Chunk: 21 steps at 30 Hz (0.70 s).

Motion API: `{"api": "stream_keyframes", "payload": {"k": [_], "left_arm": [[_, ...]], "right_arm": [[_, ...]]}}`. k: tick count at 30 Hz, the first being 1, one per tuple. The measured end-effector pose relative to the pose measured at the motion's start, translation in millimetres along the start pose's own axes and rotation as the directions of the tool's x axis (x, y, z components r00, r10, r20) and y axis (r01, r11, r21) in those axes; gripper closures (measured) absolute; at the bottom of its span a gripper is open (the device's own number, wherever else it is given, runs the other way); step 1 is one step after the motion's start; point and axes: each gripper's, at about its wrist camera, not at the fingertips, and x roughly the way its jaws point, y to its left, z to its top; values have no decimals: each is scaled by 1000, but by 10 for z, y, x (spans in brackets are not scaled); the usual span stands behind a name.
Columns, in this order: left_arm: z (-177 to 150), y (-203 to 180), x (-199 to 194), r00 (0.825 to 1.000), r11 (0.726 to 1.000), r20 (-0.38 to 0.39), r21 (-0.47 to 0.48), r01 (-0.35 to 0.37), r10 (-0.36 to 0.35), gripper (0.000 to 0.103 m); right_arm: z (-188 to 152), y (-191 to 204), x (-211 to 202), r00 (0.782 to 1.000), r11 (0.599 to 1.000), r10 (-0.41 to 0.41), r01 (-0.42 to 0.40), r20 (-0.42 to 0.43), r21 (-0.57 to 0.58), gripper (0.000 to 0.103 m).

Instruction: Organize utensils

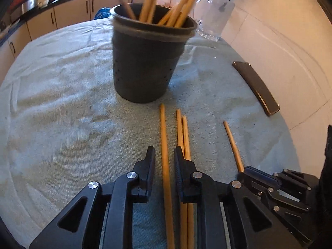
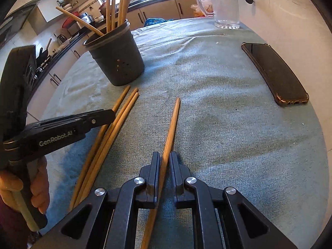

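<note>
Two handheld grippers angle steeply downward side by side. The left gripper [image 1: 164, 155] has its jaws slightly parted, its pads clear of the chopstick [image 1: 165, 145] between them. The right gripper [image 2: 165, 159] is clamped on a single chopstick [image 2: 171, 128]. A hand [image 2: 25, 188] wraps the left gripper's handle.

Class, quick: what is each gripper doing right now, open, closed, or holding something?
Left gripper: open, a loose wooden chopstick lies untouched between its jaws.
Right gripper: closed on another thin wooden chopstick.
</note>
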Motion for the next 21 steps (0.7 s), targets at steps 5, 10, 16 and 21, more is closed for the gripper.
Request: {"api": "stream_keyframes", "payload": {"k": [5, 10, 16, 21], "left_arm": [[51, -18, 36, 998, 998, -2, 12, -64, 64, 97], [-176, 217, -164, 998, 996, -35, -81, -49, 46, 97], [-449, 324, -365, 996, 995, -87, -92, -43, 35, 97], [-298, 353, -271, 994, 994, -110, -105, -29, 18, 96]], "right_arm": [[1, -26, -10, 1000, 1000, 4, -4, 1, -1, 94], [0, -59, -42, 999, 1000, 8, -8, -36, -8, 95], [-12, -176, -98, 995, 999, 34, -34, -99, -2, 94], [137, -120, -15, 988, 999, -17, 13, -152, -33, 94]]}}
